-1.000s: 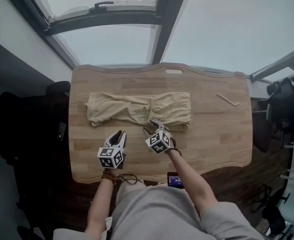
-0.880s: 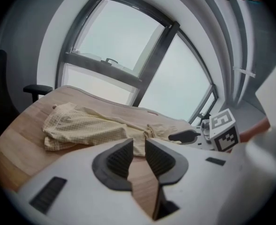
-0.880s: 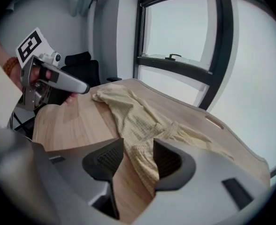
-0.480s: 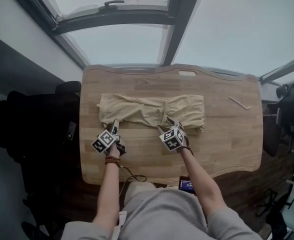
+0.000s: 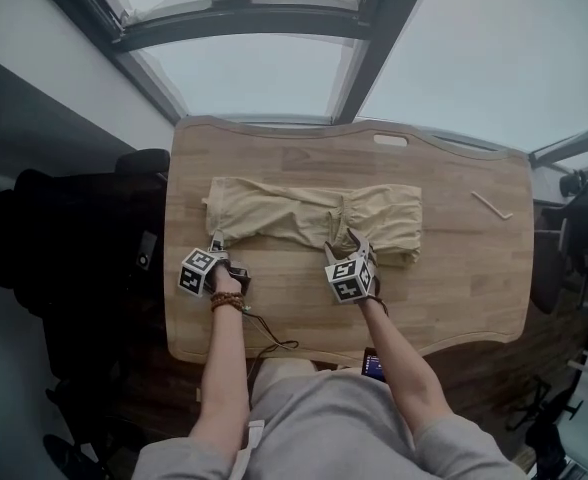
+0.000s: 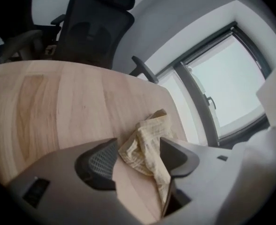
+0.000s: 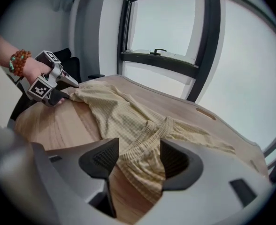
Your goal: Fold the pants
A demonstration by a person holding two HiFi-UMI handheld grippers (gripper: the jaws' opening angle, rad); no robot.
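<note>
Tan pants [image 5: 314,213] lie folded lengthwise across the wooden table [image 5: 444,288], leg ends at the left, waistband at the right. My left gripper [image 5: 218,245] is at the near corner of the leg ends. Its jaws are opening, and the crumpled hem [image 6: 145,142] lies loose between them in the left gripper [image 6: 138,156] view. My right gripper [image 5: 346,241] is at the near edge by the waistband. Its jaws are opening too, with the gathered waistband [image 7: 140,146] between the fingers of the right gripper [image 7: 138,157], not pinched.
A thin white stick [image 5: 491,205] lies at the table's far right. A black office chair [image 5: 84,228] stands off the left edge. A phone [image 5: 372,365] and a dark cable [image 5: 272,345] are at the near edge. Large windows rise behind the table.
My left gripper has swung left from the table's middle to the leg ends, rolled over and opened its jaws. My right gripper stayed by the waistband and opened wider.
</note>
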